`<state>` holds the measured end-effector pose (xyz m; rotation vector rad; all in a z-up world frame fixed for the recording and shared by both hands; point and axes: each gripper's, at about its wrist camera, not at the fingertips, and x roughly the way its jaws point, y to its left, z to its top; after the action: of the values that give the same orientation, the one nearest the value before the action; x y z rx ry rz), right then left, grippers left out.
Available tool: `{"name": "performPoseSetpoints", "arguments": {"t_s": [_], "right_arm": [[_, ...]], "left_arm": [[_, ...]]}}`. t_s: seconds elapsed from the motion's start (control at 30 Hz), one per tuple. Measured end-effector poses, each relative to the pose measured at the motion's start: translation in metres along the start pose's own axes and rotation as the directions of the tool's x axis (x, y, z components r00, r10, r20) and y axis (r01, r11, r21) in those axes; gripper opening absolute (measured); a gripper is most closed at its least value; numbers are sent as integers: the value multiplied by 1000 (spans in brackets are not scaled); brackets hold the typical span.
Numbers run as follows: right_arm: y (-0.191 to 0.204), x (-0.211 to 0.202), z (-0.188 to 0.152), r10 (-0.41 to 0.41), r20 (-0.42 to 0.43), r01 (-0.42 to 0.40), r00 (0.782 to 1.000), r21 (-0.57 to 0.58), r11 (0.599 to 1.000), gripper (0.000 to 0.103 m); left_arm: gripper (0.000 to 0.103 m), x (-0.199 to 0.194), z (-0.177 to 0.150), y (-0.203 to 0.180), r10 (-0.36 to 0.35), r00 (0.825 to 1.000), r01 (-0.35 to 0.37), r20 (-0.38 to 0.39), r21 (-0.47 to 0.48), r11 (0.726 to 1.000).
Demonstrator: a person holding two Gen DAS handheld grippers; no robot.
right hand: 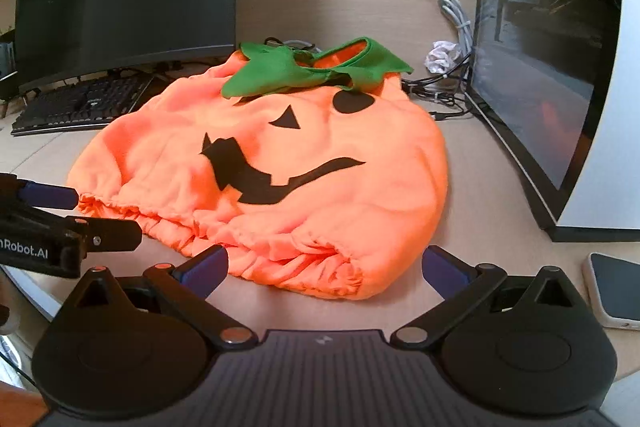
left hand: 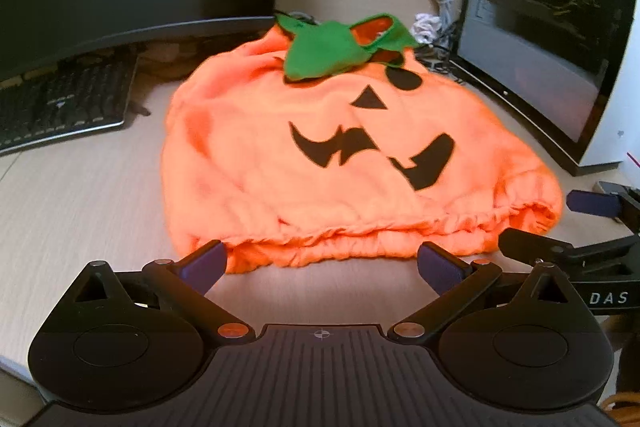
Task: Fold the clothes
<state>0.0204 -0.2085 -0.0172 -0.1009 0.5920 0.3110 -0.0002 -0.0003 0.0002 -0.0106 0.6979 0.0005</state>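
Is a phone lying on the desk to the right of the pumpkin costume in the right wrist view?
Yes, a phone lies flat on the desk, to the right of the pumpkin costume.

We see the costume (right hand: 280, 179) flat on the desk (right hand: 480, 187), hem nearest; R gripper (right hand: 325, 263) jaws wide apart, just short of hem; L gripper (right hand: 80, 215) at hem's left, phone (right hand: 612, 287) right
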Motion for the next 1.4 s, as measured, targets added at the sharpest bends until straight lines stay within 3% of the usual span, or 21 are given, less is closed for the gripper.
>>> {"name": "performPoseSetpoints", "arguments": {"t_s": [0.3, 0.83, 1.4], "right_arm": [[-3, -9, 0, 3, 38, -5, 999, 45, 999, 103], [-3, -2, -1, 38, 14, -39, 999, 49, 998, 103], [0, 2, 0, 48, -12, -48, 999, 32, 998, 103]], "left_arm": [[103, -4, 0, -3, -15, 1000, 15, -2, 4, 1000], [103, -5, 0, -6, -39, 999, 39, -14, 8, 999], [103, -2, -4, 0, -20, 999, 20, -25, -18, 1000]]}}
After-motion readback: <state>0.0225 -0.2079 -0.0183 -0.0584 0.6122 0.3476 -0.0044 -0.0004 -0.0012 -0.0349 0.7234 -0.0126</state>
